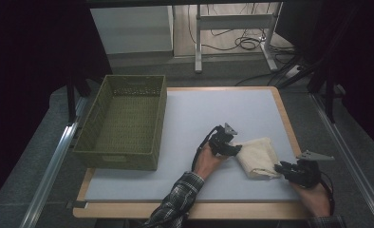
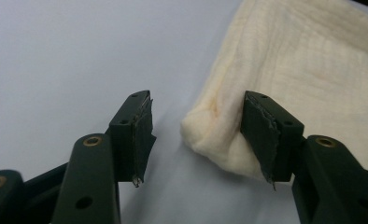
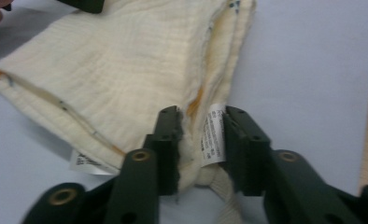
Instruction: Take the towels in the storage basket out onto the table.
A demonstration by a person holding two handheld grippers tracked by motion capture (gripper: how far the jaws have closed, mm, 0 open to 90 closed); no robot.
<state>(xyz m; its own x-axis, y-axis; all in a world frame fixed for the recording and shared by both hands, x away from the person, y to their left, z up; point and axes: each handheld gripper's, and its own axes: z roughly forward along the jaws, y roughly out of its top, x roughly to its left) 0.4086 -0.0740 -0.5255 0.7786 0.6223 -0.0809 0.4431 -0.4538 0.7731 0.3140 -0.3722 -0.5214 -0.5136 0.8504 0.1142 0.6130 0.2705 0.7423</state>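
White care label [image 3: 213,134] between jaws

Left tongs [image 1: 236,148] and right tongs [image 1: 279,167]: showing black jaws with brass-ringed screw holes, frayed dark pads, grey three-cornered plates, trailing black cables. Left forearm wearing a plaid sleeve [image 1: 175,202].

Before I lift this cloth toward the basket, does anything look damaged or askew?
The pads on the left gripper look frayed, their edges torn and peeling. The folded cloth lies askew on the mat, with care tags sticking out near the right gripper. The basket looks fine.
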